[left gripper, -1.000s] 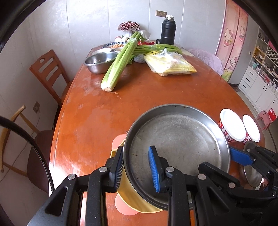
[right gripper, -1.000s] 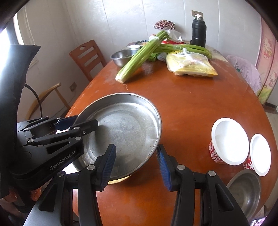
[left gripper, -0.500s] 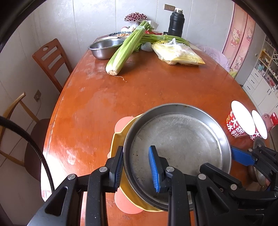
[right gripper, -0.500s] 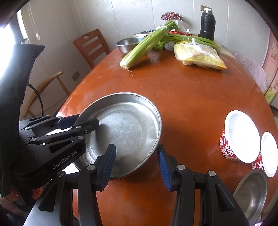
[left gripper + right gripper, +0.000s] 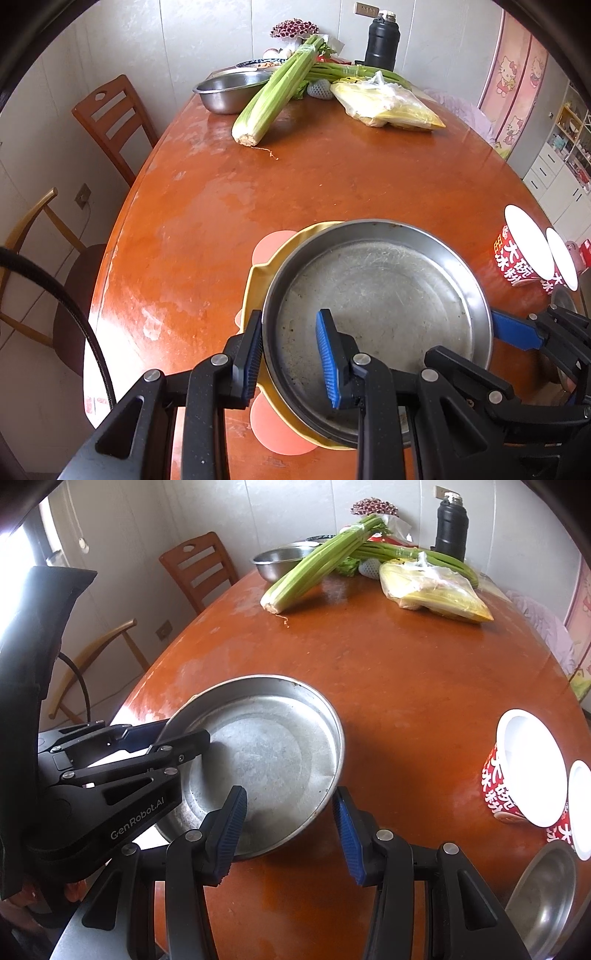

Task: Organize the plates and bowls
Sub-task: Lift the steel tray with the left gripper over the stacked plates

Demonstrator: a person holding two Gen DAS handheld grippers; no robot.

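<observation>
A round steel plate [image 5: 380, 306] sits on a yellow plate with pink ears [image 5: 258, 280] near the table's front edge. My left gripper [image 5: 290, 360] straddles the steel plate's near-left rim, one finger outside and one inside, with a gap around the rim. In the right wrist view the steel plate [image 5: 269, 753] lies ahead, and my right gripper [image 5: 290, 830] is open over its near-right rim, fingers wide apart. The right gripper also shows in the left wrist view [image 5: 517, 328]. A small steel bowl [image 5: 546, 890] sits at the front right.
Two red instant-noodle cups with white lids [image 5: 524, 771] stand at the right. Celery [image 5: 277, 96], a steel basin [image 5: 229, 88], a bag of yellow food [image 5: 388, 107] and a black flask [image 5: 382, 44] are at the far end. Wooden chairs [image 5: 114, 122] stand left.
Both cameras have risen and tilted, so the table's far end looks closer. The steel plate has shifted right, baring more of the yellow plate. Both grippers keep their opening.
</observation>
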